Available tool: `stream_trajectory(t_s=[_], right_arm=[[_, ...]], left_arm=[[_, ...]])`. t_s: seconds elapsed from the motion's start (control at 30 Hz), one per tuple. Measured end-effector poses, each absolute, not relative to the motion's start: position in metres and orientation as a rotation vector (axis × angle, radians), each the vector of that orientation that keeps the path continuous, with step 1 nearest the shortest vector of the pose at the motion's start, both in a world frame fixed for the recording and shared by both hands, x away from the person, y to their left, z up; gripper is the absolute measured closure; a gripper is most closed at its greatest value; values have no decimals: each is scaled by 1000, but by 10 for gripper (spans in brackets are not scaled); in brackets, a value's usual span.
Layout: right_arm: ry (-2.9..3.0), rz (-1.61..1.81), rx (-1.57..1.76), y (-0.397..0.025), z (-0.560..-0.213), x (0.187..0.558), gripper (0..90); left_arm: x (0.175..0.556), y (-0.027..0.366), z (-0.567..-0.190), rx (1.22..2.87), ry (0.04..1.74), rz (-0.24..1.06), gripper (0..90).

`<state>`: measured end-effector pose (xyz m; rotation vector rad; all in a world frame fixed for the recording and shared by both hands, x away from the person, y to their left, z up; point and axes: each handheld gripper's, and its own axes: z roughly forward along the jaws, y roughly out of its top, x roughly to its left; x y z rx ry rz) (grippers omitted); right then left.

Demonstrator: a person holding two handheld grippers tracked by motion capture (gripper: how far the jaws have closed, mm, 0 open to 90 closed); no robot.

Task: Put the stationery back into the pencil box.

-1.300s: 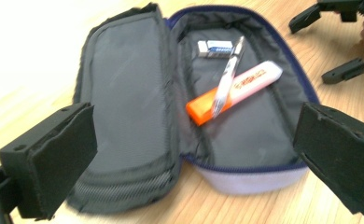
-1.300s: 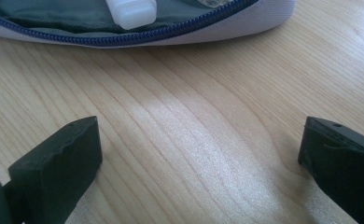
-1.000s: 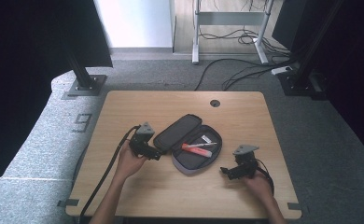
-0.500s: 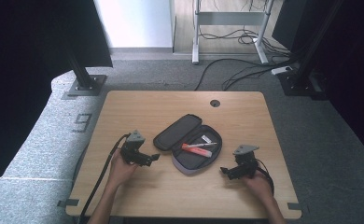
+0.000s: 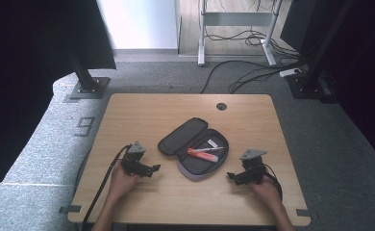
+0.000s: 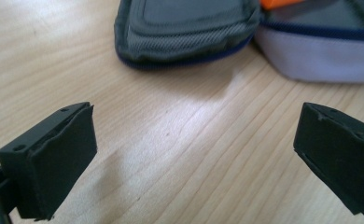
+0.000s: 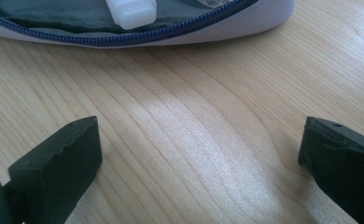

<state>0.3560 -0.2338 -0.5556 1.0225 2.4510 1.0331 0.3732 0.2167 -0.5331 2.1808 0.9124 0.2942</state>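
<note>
Grey speckled carpet surrounds one light wooden table (image 5: 142,115), seen from above, with a single round cable hole (image 5: 221,106) near its far edge. Behind the table stand two dark stand bases and a tangle of black cables on the floor.

One pencil case (image 5: 193,148) lies open near the middle of the table, unzipped into two halves: a dark grey lid half folded out to the left and a paler tray half to the right, edged with a blue zip. Inside the tray half lie two visible items: one orange-red pen (image 5: 202,153) and one small white object (image 5: 213,144) just beyond it. Whether anything else is inside cannot be told.

Two forearms come in from the bottom edge, each hand holding one gripper.

On the person's left, the left gripper (image 5: 153,168) rests low over the bare wood, near the lid half of the case but apart from it. In the left gripper view, its two black jaws are spread wide with nothing between them but table; the dark lid half (image 6: 185,28) sits just ahead.

Over on the other side, the right gripper (image 5: 231,176) sits near the tray half, also apart from it. In the right gripper view, its two jaws are likewise spread wide over bare wood, with the zip edge of the case (image 7: 138,35) ahead and the white object (image 7: 131,11) visible inside.
</note>
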Motion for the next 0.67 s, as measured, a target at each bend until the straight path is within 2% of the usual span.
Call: stream_trajectory(t_s=[0.3, 0.67], right_arm=[[2451, 1033, 1022, -234, -556, 356, 0], [2448, 1034, 1024, -234, -556, 356, 0]], left_arm=[[375, 216, -547, 2260, 937, 313, 0], [373, 214, -548, 2258, 957, 343, 0]])
